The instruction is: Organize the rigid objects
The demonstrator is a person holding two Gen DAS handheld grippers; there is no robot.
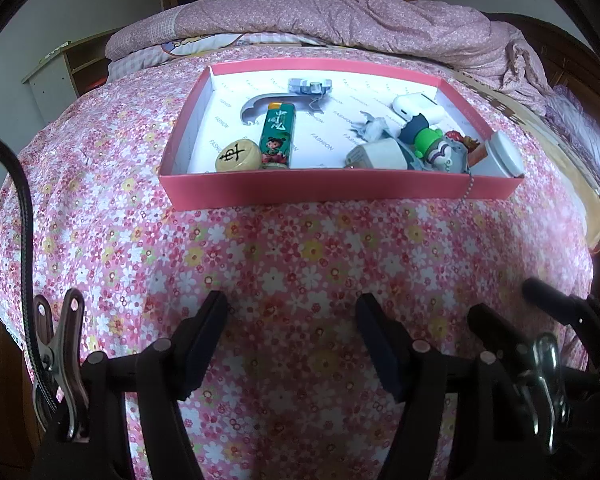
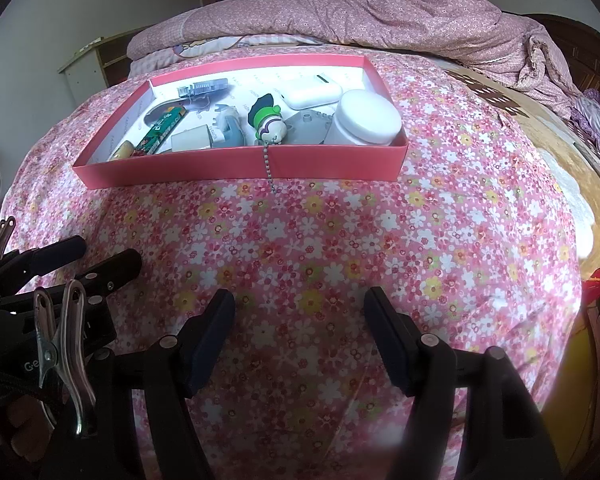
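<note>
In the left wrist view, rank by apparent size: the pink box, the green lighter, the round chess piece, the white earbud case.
1. pink box, by far.
2. green lighter.
3 and 4. earbud case and chess piece look alike; the case lies farther back, so I won't rank them.

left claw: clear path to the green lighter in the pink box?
Probably yes. The left claw is open and empty over bare floral bedspread. The green lighter lies uncovered in the pink box; only the low front wall and the adjacent round game piece crowd it.
</note>
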